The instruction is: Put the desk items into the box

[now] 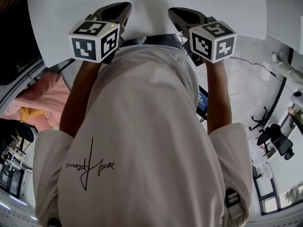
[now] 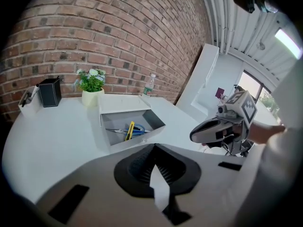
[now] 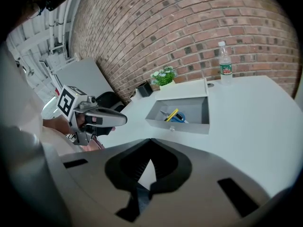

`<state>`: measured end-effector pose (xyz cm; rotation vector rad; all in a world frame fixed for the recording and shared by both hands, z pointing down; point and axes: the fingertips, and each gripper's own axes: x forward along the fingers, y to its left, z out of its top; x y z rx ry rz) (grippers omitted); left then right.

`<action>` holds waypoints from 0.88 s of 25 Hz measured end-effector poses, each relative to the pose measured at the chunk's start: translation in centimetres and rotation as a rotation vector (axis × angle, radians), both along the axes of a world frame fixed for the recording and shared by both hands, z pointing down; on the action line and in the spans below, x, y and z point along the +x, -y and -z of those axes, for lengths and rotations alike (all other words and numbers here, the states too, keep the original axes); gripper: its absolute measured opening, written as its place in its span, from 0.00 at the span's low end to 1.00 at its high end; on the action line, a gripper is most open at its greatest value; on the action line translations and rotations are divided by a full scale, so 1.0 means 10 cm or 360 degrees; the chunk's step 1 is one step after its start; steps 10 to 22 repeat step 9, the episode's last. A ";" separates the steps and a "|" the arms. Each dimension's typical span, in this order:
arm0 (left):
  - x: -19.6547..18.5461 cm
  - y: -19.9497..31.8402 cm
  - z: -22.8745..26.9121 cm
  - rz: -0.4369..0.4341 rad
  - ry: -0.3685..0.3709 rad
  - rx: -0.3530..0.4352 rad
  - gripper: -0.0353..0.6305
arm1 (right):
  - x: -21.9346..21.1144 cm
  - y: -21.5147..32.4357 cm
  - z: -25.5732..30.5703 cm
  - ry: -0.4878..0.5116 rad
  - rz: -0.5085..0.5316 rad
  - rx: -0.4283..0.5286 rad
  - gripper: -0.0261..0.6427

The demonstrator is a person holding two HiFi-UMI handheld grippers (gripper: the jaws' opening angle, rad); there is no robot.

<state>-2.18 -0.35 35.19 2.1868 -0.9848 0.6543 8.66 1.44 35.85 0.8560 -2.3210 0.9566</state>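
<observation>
Both jaw pairs closed, nothing between: left gripper [image 2: 156,174], right gripper [image 3: 144,169]. Open grey rectangular box [image 2: 135,139] on white table [image 2: 57,131], holding yellow utility knife [image 2: 129,130] and blue-handled scissors [image 2: 138,132].

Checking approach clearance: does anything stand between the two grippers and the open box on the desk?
Nothing visible does. Only bare white desk lies between the left gripper, the right gripper and the box. The potted plant, bottle and black holder stand behind or beside the box, by the brick wall.
</observation>
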 end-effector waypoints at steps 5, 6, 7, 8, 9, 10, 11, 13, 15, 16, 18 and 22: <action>-0.10 -0.05 0.04 -0.0006 -0.0012 0.0026 0.06 | -0.11 -0.05 0.01 -0.0005 0.0009 0.0027 0.08; -0.15 -0.06 0.03 -0.0005 -0.0014 0.0031 0.06 | -0.15 -0.06 0.01 -0.0005 0.0009 0.0030 0.08; -0.20 -0.07 0.02 -0.0004 -0.0015 0.0034 0.06 | -0.20 -0.08 0.00 -0.0005 0.0009 0.0031 0.08; -0.26 -0.08 0.01 -0.0003 -0.0016 0.0037 0.06 | -0.25 -0.09 -0.01 -0.0004 0.0008 0.0032 0.08; -0.31 -0.10 0.00 -0.0002 -0.0017 0.0040 0.06 | -0.29 -0.11 -0.03 -0.0004 0.0008 0.0033 0.08; -0.31 -0.10 0.00 -0.0002 -0.0017 0.0040 0.06 | -0.29 -0.11 -0.03 -0.0004 0.0008 0.0033 0.08; -0.31 -0.10 0.00 -0.0002 -0.0017 0.0040 0.06 | -0.29 -0.11 -0.03 -0.0004 0.0008 0.0033 0.08; -0.31 -0.10 0.00 -0.0002 -0.0017 0.0040 0.06 | -0.29 -0.11 -0.03 -0.0004 0.0008 0.0033 0.08; -0.31 -0.10 0.00 -0.0002 -0.0017 0.0040 0.06 | -0.29 -0.11 -0.03 -0.0004 0.0008 0.0033 0.08; -0.31 -0.10 0.00 -0.0002 -0.0017 0.0040 0.06 | -0.29 -0.11 -0.03 -0.0004 0.0008 0.0033 0.08; -0.31 -0.10 0.00 -0.0002 -0.0017 0.0040 0.06 | -0.29 -0.11 -0.03 -0.0004 0.0008 0.0033 0.08; -0.31 -0.10 0.00 -0.0002 -0.0017 0.0040 0.06 | -0.29 -0.11 -0.03 -0.0004 0.0008 0.0033 0.08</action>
